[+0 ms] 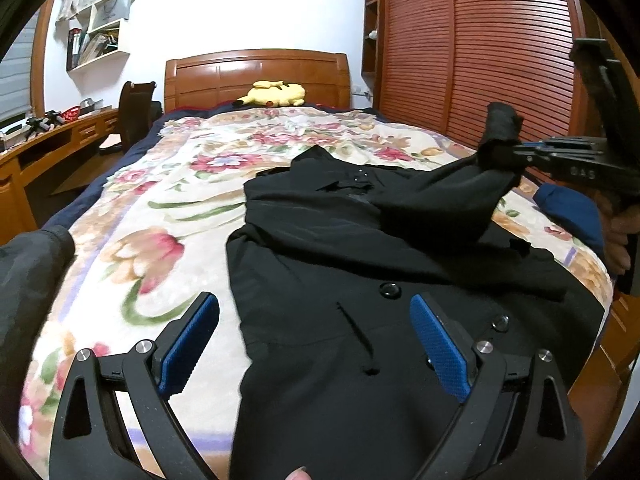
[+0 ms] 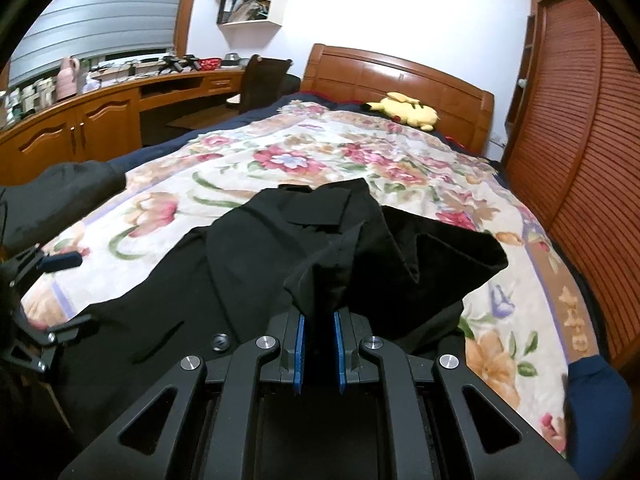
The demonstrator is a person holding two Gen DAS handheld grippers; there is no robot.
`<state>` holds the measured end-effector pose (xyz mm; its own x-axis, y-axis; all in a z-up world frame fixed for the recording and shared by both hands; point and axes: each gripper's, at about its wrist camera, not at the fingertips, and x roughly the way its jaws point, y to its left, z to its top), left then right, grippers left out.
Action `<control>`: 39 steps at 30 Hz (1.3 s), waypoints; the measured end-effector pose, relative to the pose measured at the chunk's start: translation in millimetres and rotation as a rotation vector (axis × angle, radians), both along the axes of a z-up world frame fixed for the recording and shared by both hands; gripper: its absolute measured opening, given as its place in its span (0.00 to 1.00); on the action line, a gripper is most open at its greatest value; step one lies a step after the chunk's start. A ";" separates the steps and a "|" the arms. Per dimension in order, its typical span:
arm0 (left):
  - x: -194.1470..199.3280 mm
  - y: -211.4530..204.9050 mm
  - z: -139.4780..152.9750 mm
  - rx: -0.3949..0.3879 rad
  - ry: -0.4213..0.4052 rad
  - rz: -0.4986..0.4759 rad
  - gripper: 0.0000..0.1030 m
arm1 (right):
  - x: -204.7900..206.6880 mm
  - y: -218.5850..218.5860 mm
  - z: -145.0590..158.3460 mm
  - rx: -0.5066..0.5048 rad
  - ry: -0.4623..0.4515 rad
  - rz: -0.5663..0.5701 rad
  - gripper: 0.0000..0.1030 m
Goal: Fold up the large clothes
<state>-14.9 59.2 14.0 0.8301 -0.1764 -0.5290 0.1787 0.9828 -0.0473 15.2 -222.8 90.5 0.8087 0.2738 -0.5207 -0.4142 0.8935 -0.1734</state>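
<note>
A large black coat (image 1: 360, 248) with round buttons lies spread on the floral blanket (image 1: 168, 184), collar toward the headboard. My left gripper (image 1: 314, 344) is open and empty, hovering above the coat's lower front near its left edge. My right gripper (image 1: 516, 156) is shut on the coat's right sleeve (image 1: 452, 196) and holds it lifted above the coat body. In the right wrist view the right gripper (image 2: 319, 344) has black sleeve fabric (image 2: 340, 276) pinched between its blue pads. The coat (image 2: 224, 272) lies below it, and the left gripper (image 2: 52, 300) shows at the left edge.
A yellow plush toy (image 1: 276, 94) lies by the wooden headboard (image 1: 256, 76). A slatted wooden wardrobe (image 1: 480, 52) stands along the right side. A desk (image 2: 120, 112) and chair (image 2: 260, 80) stand to the left. A dark garment (image 1: 32, 272) and a blue one (image 1: 572, 212) lie on the bed's edges.
</note>
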 end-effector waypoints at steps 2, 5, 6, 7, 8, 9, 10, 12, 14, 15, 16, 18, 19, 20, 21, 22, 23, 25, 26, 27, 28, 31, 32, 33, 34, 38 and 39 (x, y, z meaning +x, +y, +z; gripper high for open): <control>-3.7 4.3 -0.8 0.003 0.002 0.009 0.94 | -7.2 2.7 3.9 -0.005 -0.012 0.017 0.12; -9.7 9.4 0.8 0.003 -0.003 0.019 0.94 | -18.1 2.3 9.2 -0.003 -0.028 0.038 0.12; -12.1 10.7 1.6 0.003 -0.009 0.022 0.94 | -22.2 1.9 10.1 -0.003 -0.033 0.045 0.12; -13.9 12.2 1.9 0.000 -0.010 0.025 0.94 | -25.7 1.3 10.6 -0.004 -0.037 0.049 0.12; -16.2 13.9 2.3 -0.005 -0.011 0.028 0.94 | -29.0 0.7 11.2 -0.004 -0.038 0.054 0.12; -18.6 15.3 2.5 -0.012 -0.011 0.029 0.94 | -31.5 1.1 9.8 -0.004 -0.038 0.057 0.12; -19.7 15.4 2.7 -0.016 -0.010 0.030 0.94 | -33.9 0.5 8.8 -0.002 -0.038 0.059 0.12; -22.7 15.5 2.7 -0.018 -0.011 0.030 0.94 | -38.7 -0.1 5.0 0.000 -0.029 0.064 0.12; -26.5 13.7 2.8 -0.015 -0.013 0.023 0.94 | -43.7 0.6 -1.0 -0.007 -0.020 0.068 0.12; -27.4 13.6 2.7 -0.014 -0.014 0.021 0.94 | -46.0 1.0 -3.2 -0.007 -0.015 0.072 0.12; -27.9 12.7 3.2 -0.011 -0.015 0.017 0.94 | -47.4 3.1 -4.7 -0.007 -0.010 0.079 0.12; -27.4 12.0 4.4 -0.010 -0.017 0.016 0.94 | -51.2 6.6 -7.8 -0.012 -0.008 0.096 0.12; -26.4 12.9 4.5 -0.012 -0.016 0.020 0.94 | -52.0 8.5 -9.2 -0.017 -0.009 0.105 0.12; -26.2 13.6 4.0 -0.014 -0.015 0.023 0.94 | -52.5 9.8 -11.3 -0.022 -0.010 0.112 0.12; -25.5 15.4 2.6 -0.019 -0.012 0.028 0.94 | -51.6 11.5 -13.1 -0.023 -0.010 0.115 0.12; -25.8 17.6 0.7 -0.025 -0.009 0.032 0.94 | -49.6 12.9 -14.7 -0.022 -0.007 0.117 0.12; -25.5 20.1 -0.6 -0.032 -0.006 0.039 0.94 | -48.4 13.2 -15.9 -0.016 -0.008 0.115 0.12; -24.1 24.3 -1.7 -0.056 0.003 0.047 0.94 | -47.2 12.1 -19.2 0.009 -0.019 0.111 0.12; -25.0 25.2 -1.5 -0.067 0.002 0.046 0.94 | -46.5 12.3 -22.6 0.021 -0.014 0.111 0.12; -25.7 25.8 -1.2 -0.076 -0.001 0.045 0.94 | -43.9 13.0 -25.1 0.026 -0.006 0.112 0.12; -25.9 26.1 -0.9 -0.077 -0.003 0.045 0.94 | -41.3 14.4 -27.9 0.032 0.001 0.110 0.12; -28.4 28.1 -2.5 -0.060 -0.008 0.046 0.94 | -40.5 20.7 -36.1 0.043 0.018 0.114 0.12; -28.6 29.5 -3.3 -0.053 -0.007 0.048 0.94 | -39.5 23.0 -38.0 0.043 0.022 0.120 0.12; -28.5 30.8 -3.7 -0.050 -0.006 0.050 0.94 | -40.5 27.3 -39.9 0.036 0.026 0.126 0.12; -28.1 33.5 -4.9 -0.048 -0.003 0.056 0.94 | -39.8 30.9 -41.8 0.029 0.031 0.133 0.12; -27.2 42.1 -6.5 -0.057 0.008 0.069 0.94 | -38.3 41.7 -50.9 0.010 0.051 0.143 0.15; -27.6 43.8 -6.4 -0.059 0.009 0.072 0.94 | -37.9 43.3 -52.3 0.007 0.058 0.144 0.15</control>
